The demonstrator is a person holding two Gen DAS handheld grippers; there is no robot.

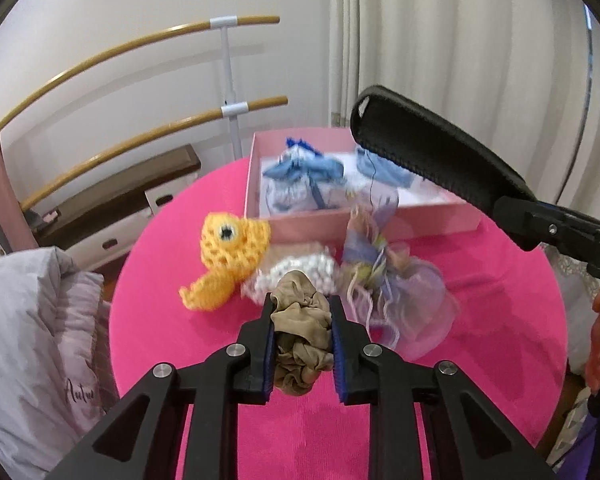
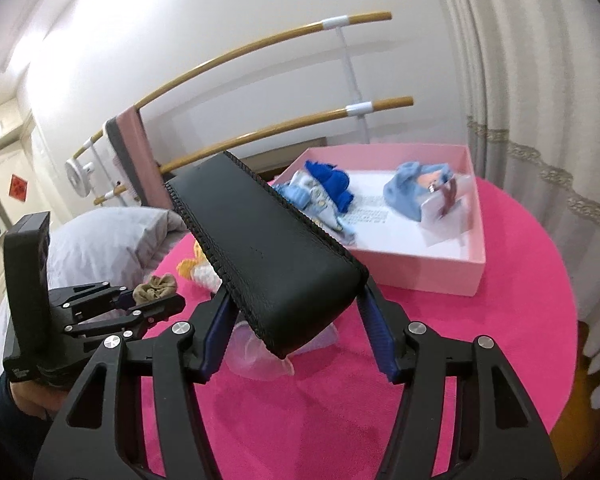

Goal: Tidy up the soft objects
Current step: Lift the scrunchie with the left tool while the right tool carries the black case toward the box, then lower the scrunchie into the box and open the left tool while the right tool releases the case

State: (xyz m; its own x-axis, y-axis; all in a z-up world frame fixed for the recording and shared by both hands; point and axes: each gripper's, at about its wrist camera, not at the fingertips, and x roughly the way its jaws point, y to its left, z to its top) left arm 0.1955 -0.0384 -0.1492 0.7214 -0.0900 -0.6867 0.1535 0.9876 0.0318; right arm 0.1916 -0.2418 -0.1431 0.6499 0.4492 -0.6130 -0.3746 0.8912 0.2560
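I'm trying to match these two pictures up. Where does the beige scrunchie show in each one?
Left wrist view: the beige scrunchie sits low in the middle, pinched in the left gripper.
Right wrist view: the scrunchie is small at the left edge, in the left gripper, left of the black pouch.
Shared landmark: the pink box on the pink table.

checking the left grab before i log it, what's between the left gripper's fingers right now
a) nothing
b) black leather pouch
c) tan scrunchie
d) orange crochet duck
c: the left gripper is shut on the tan scrunchie, while the black leather pouch sits in the right gripper.
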